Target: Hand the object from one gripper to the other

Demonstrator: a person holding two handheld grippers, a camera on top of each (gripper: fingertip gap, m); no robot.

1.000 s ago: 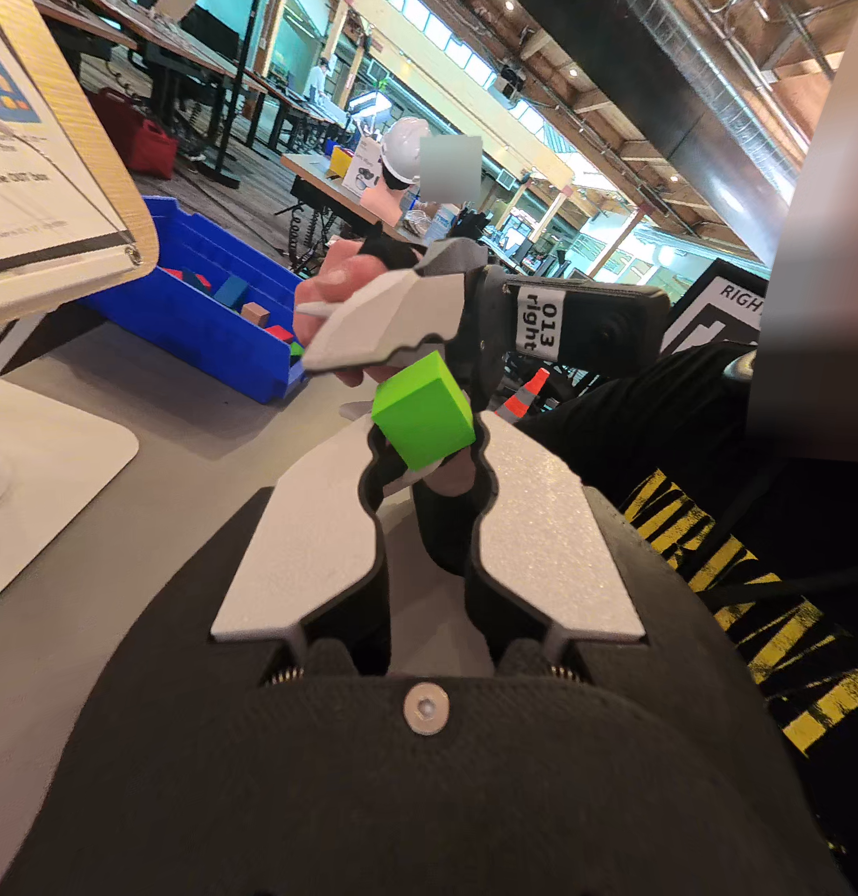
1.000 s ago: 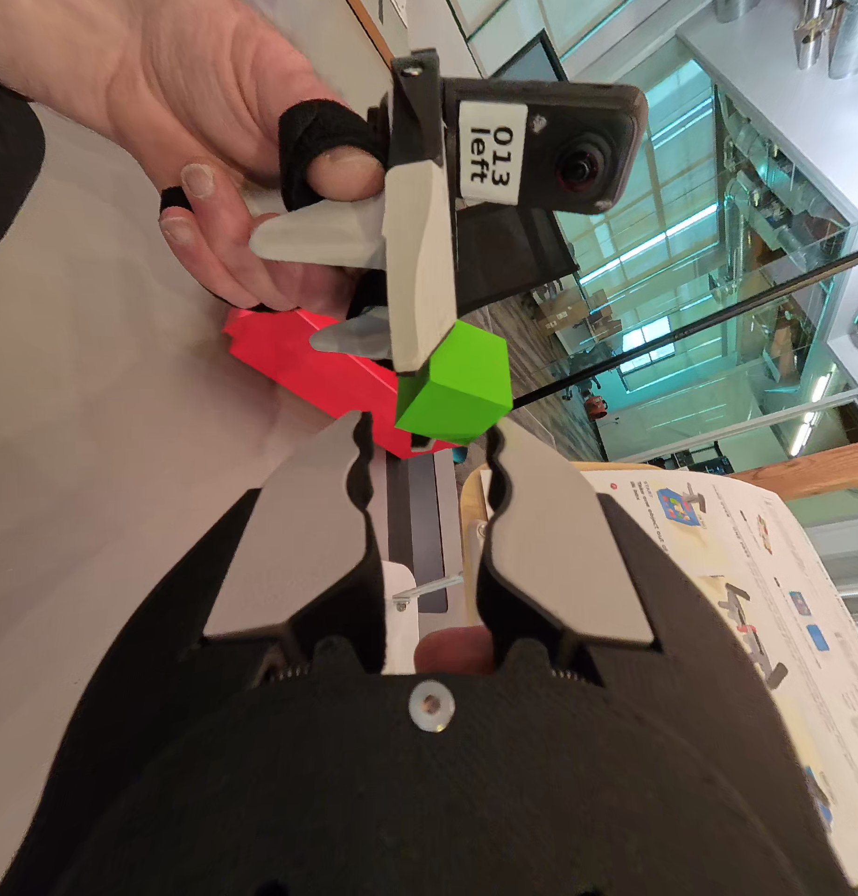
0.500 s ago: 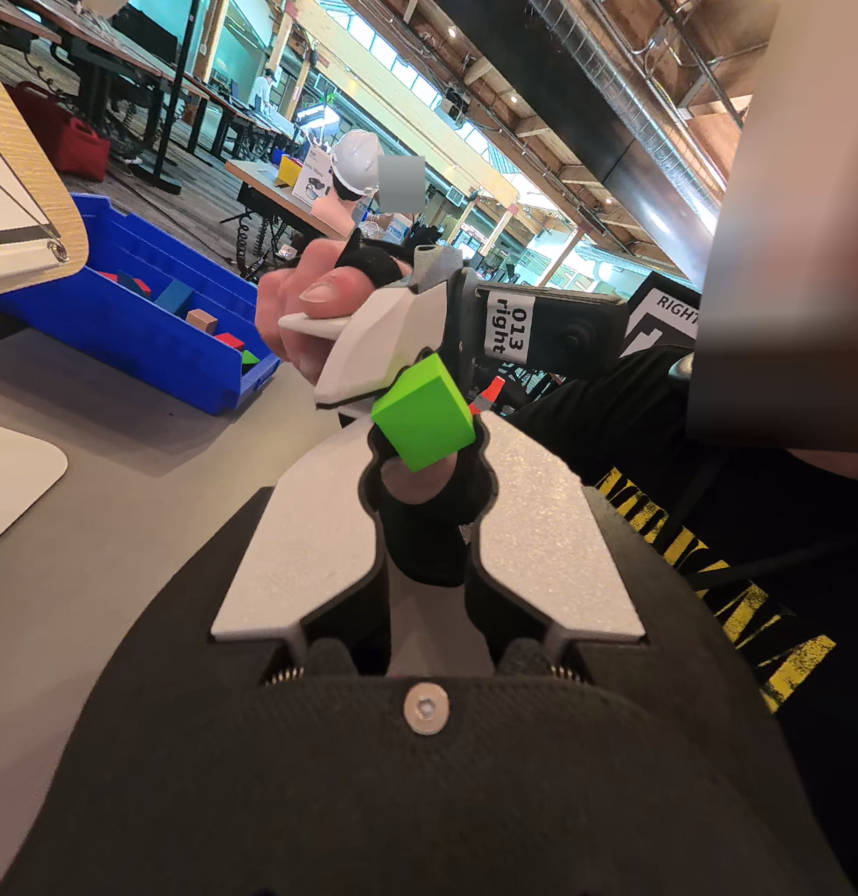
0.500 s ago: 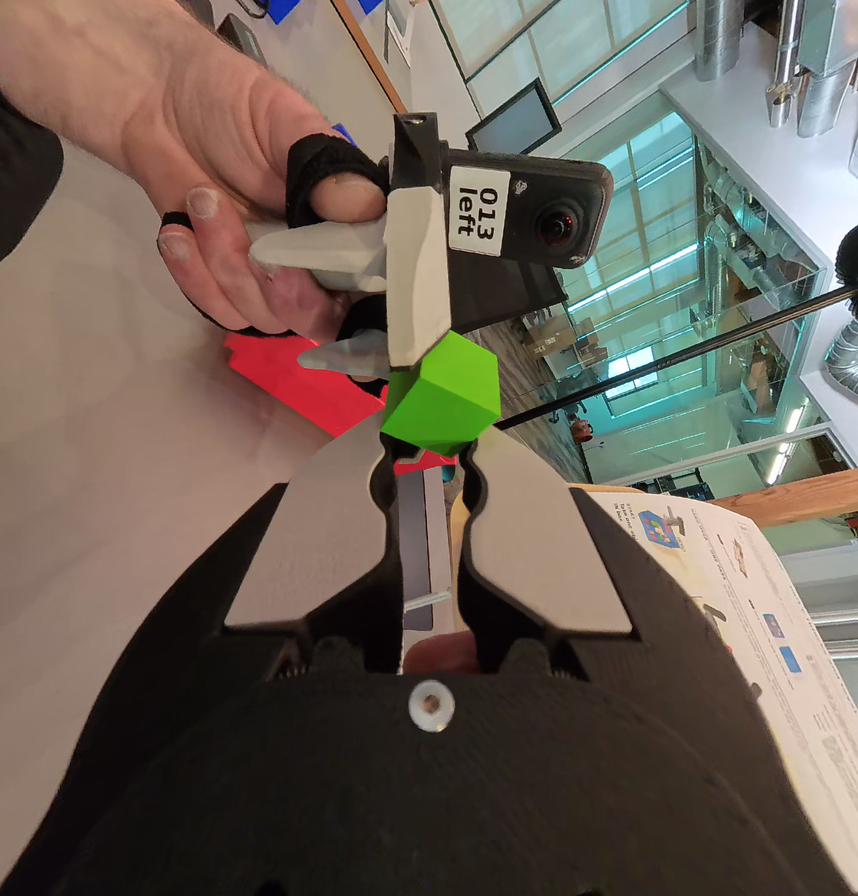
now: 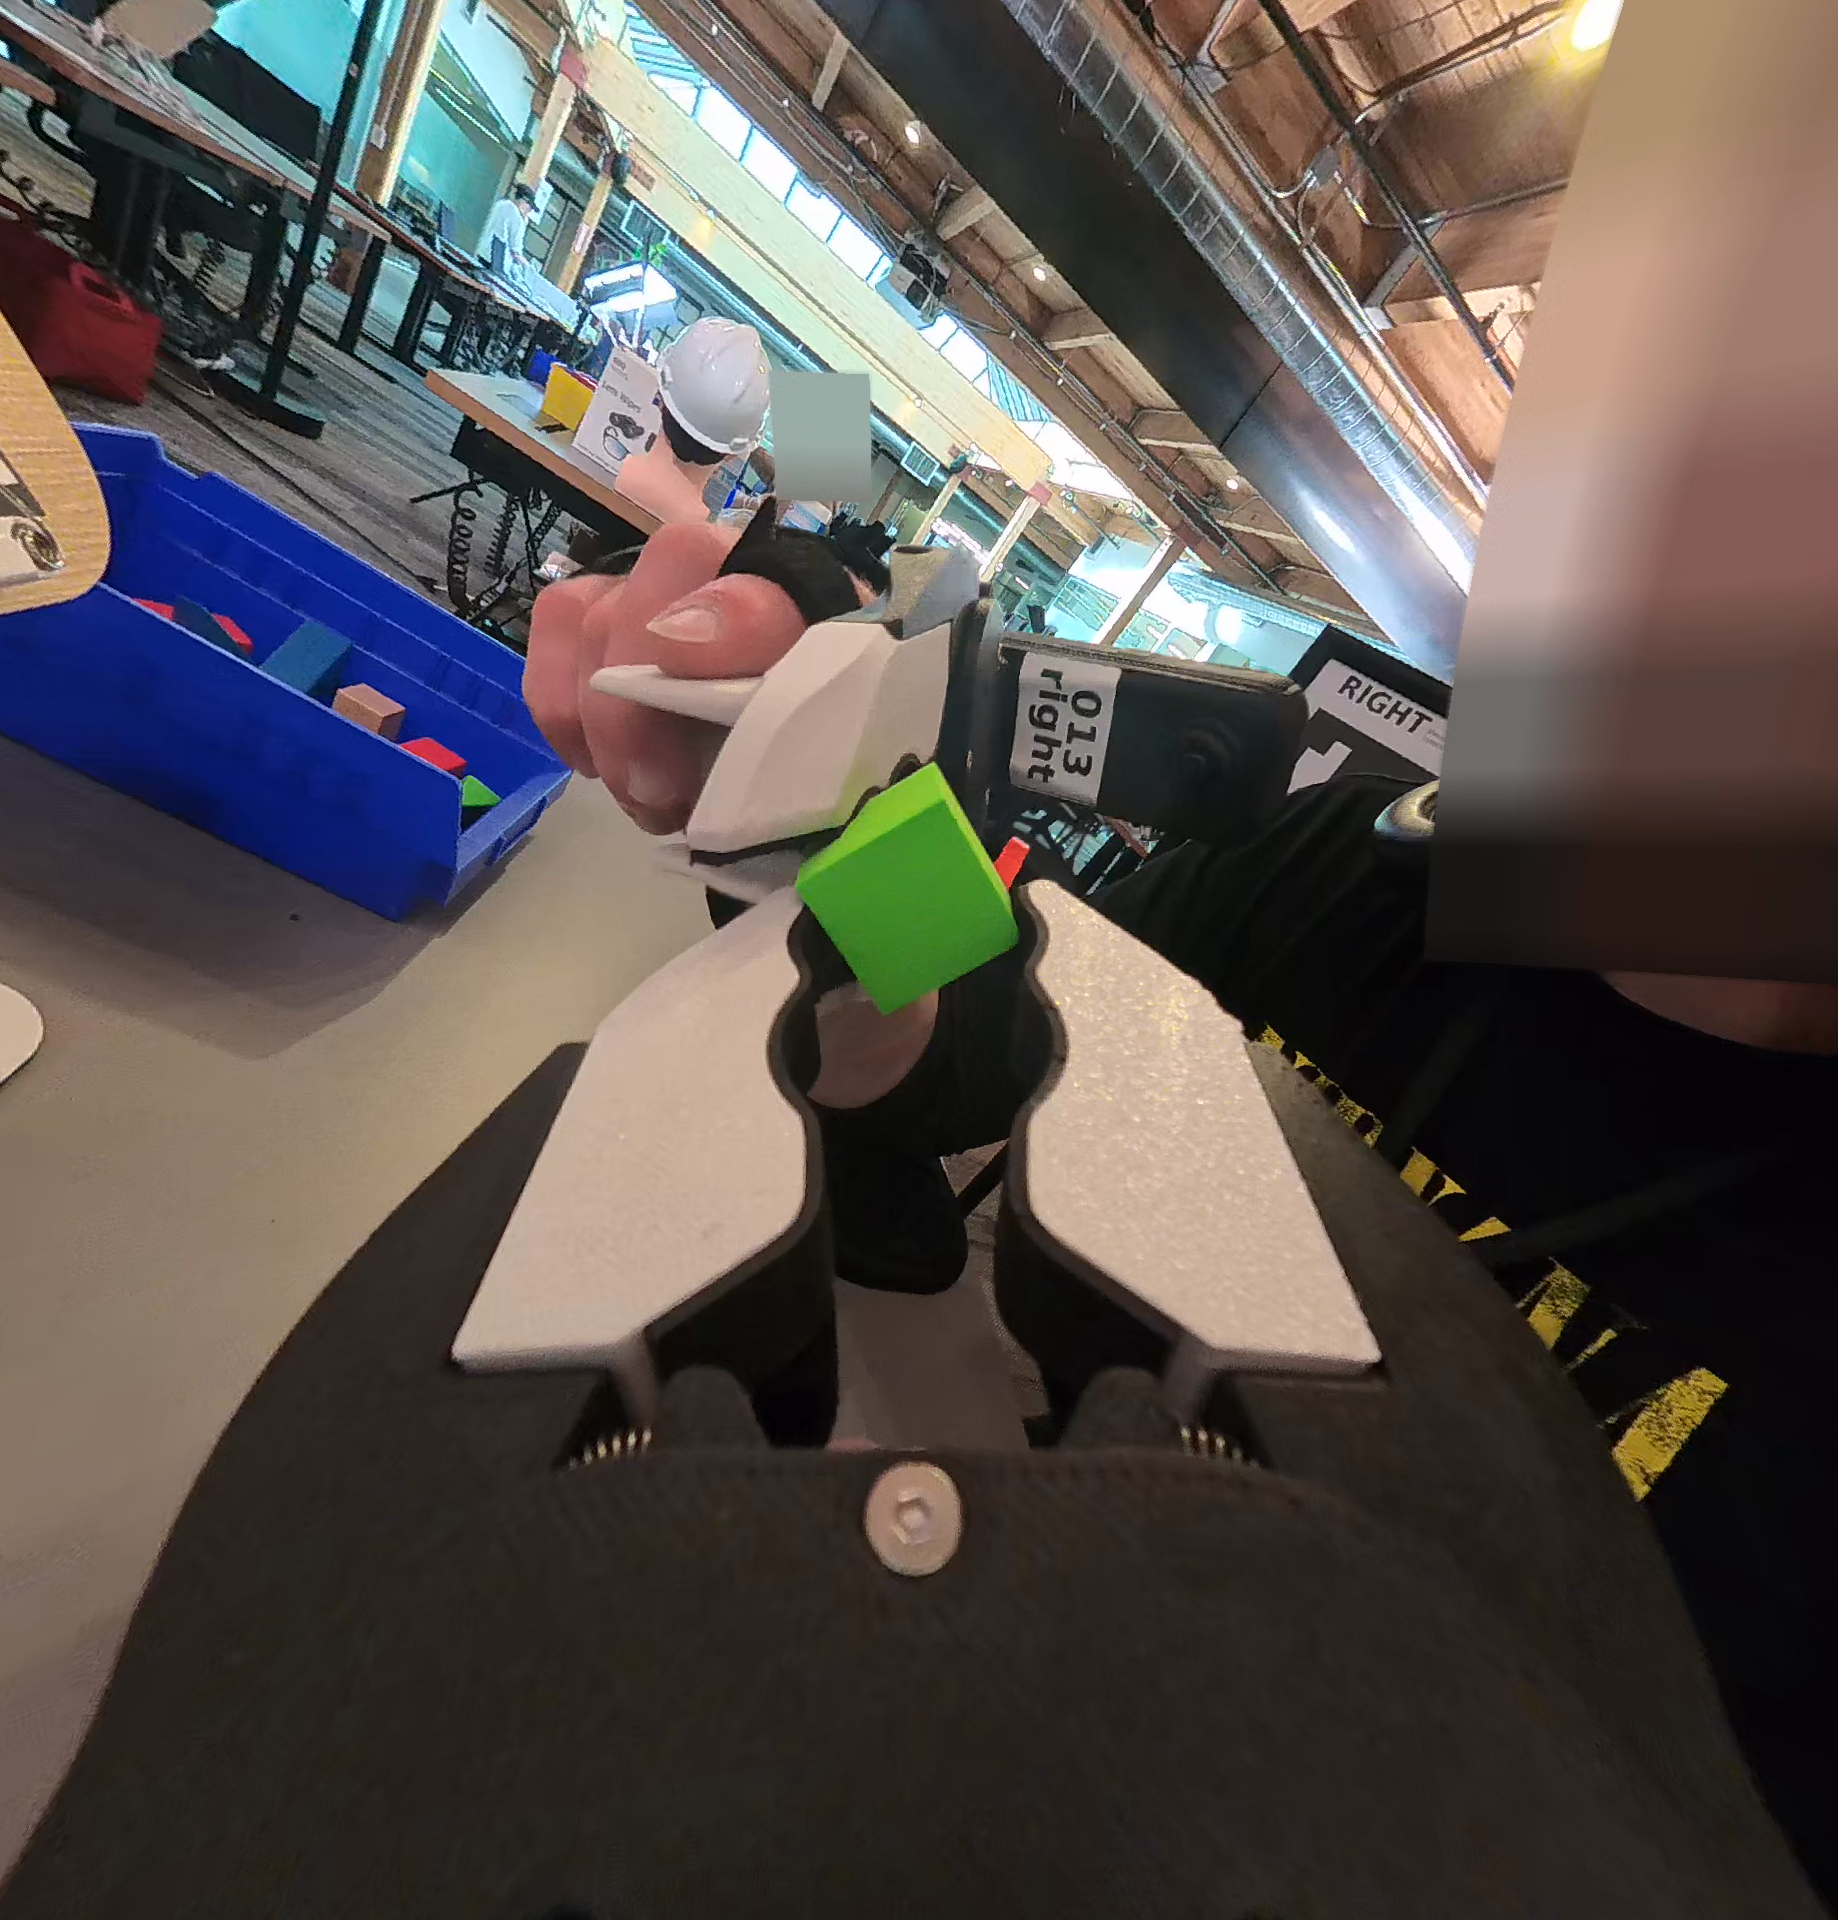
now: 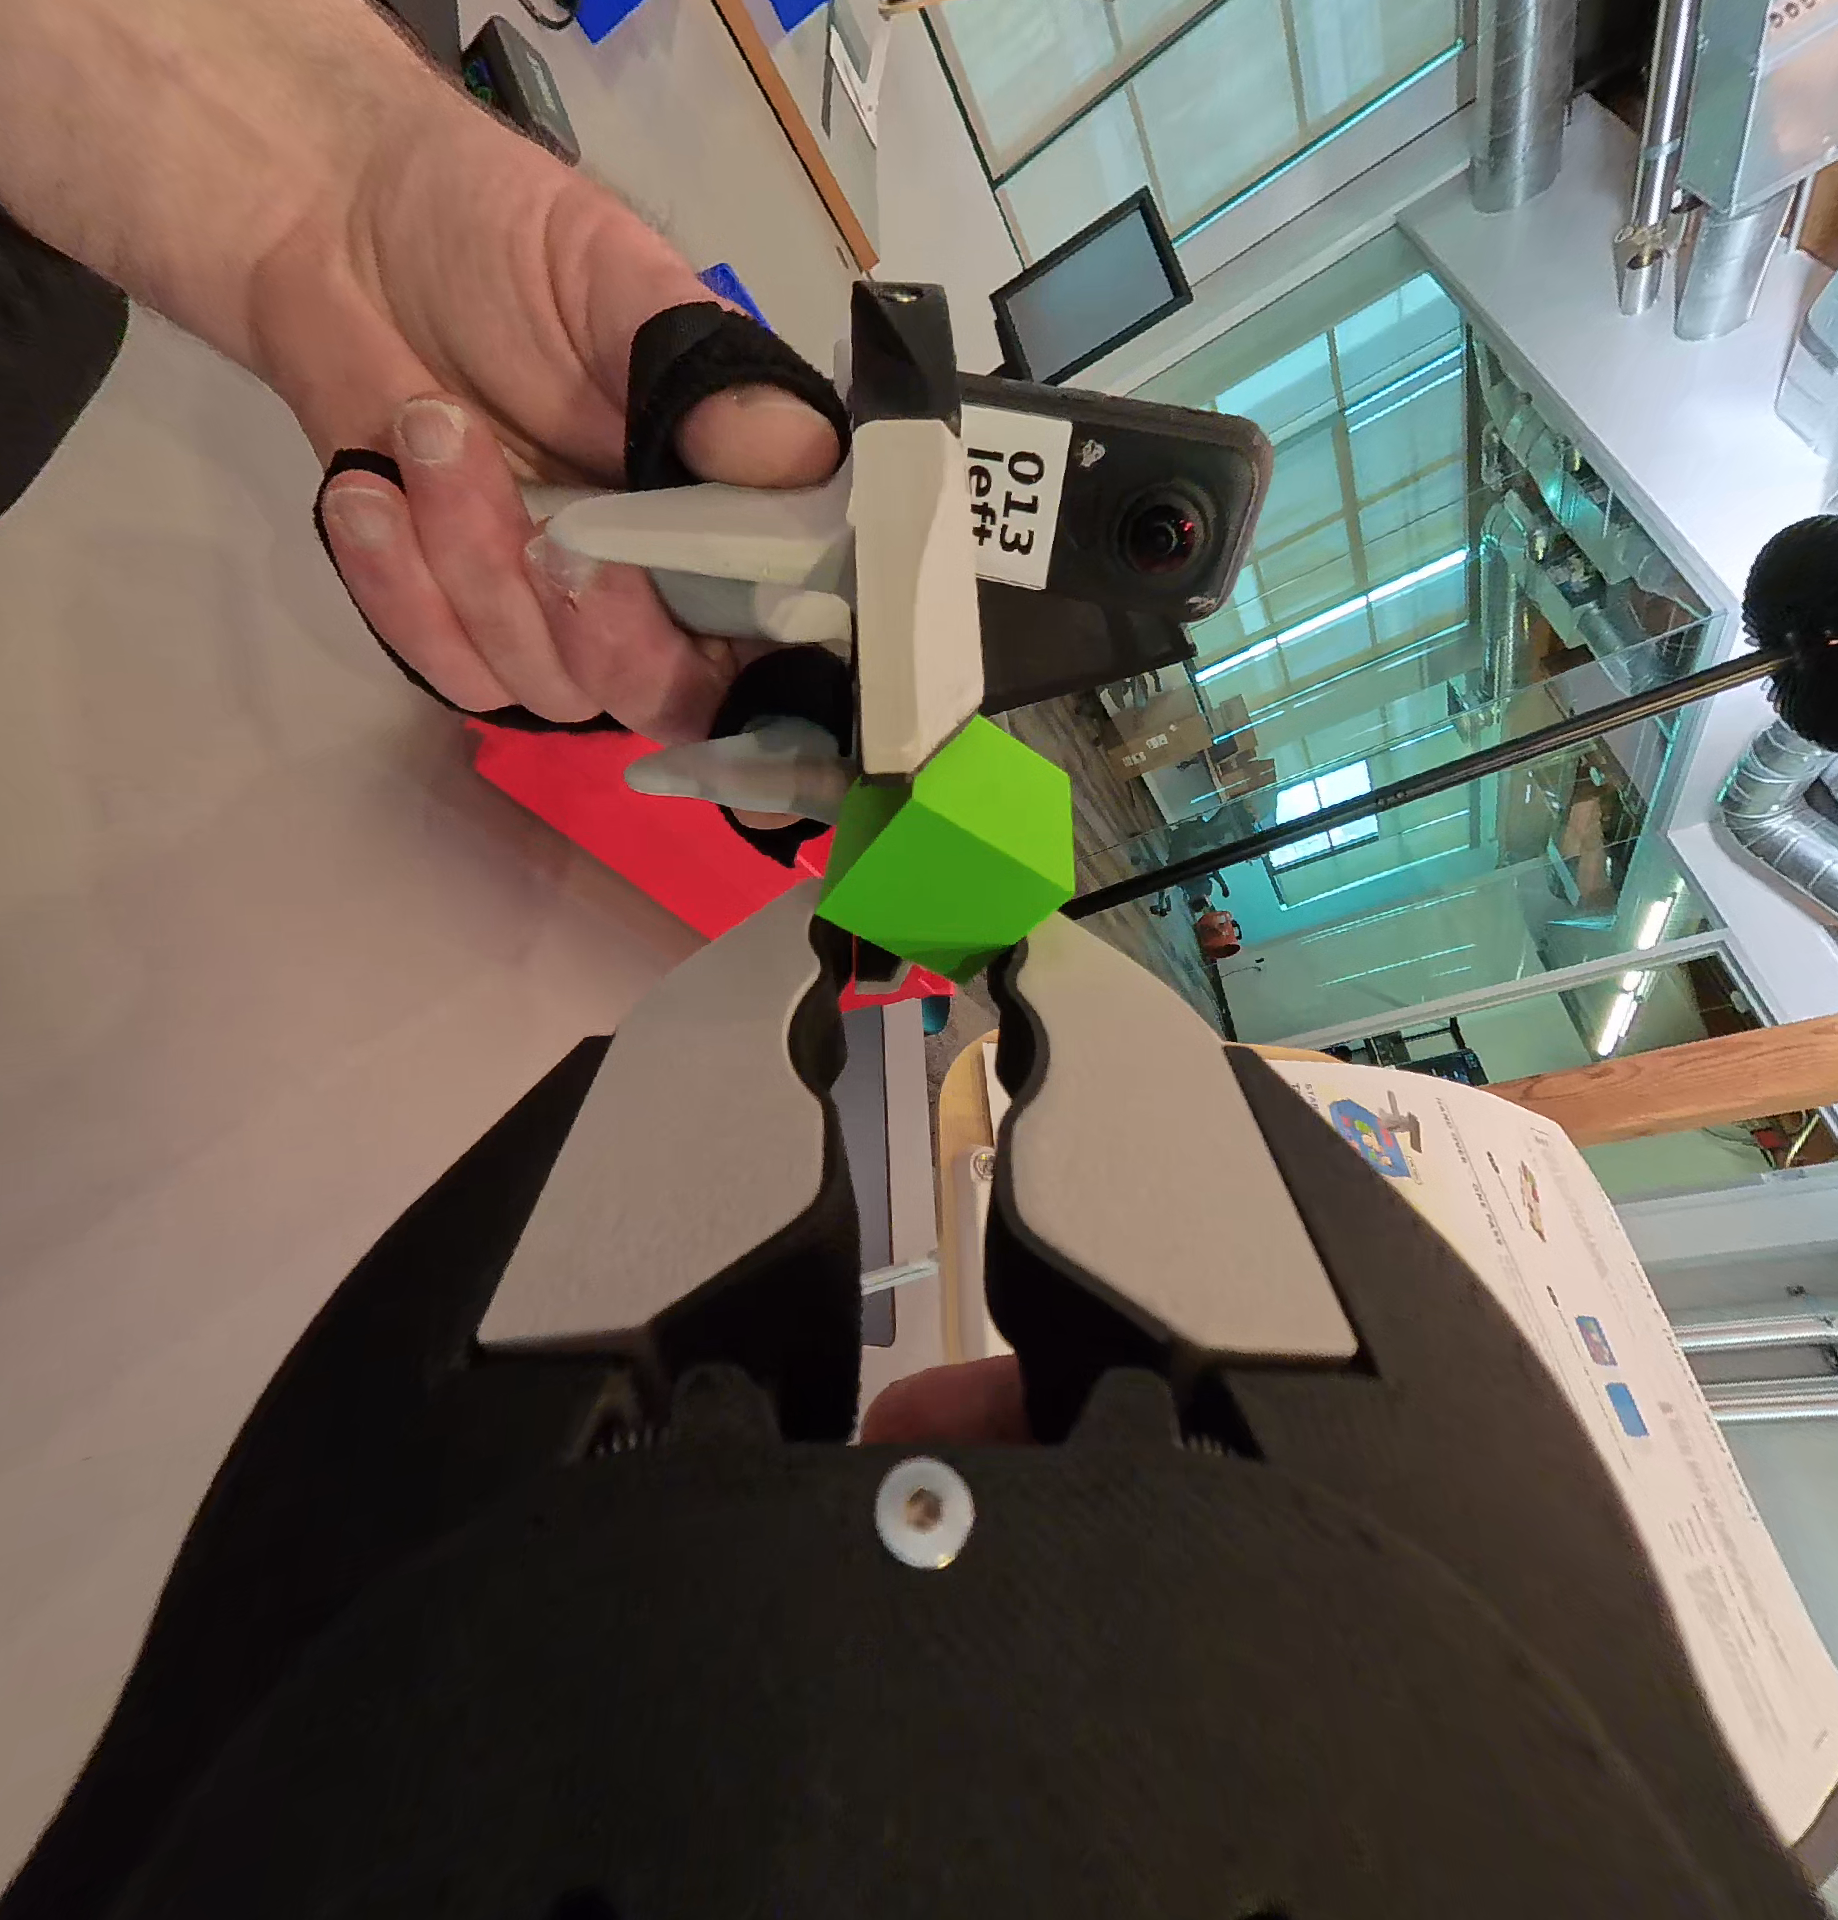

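Observation:
A bright green cube [image 5: 904, 883] is held in the air between both grippers. My left gripper [image 5: 910, 920] is shut on it, with both pads pressed against its sides. In the left wrist view the right gripper comes in from the left. Its upper finger [image 5: 811, 748] lies on the cube's top corner and its lower finger sits under the cube. In the right wrist view my right gripper [image 6: 910, 940] is closed on the lower corners of the cube [image 6: 951, 842]. One left finger [image 6: 910, 644] presses on the cube from above.
A blue bin [image 5: 219, 769] with several coloured blocks stands on the grey table [image 5: 219, 1091] at the left. A red bin [image 6: 624, 821] lies behind the hands. A wooden board with a printed sheet [image 6: 1517, 1299] is at the right. A person's black sleeve [image 5: 1310, 935] is close by. Only a small space, under 4 cm, lies between the two pairs of fingers.
My right gripper's jaws narrowed from wide open onto the green cube and moved closer to it. My left gripper kept its hold on the cube throughout.

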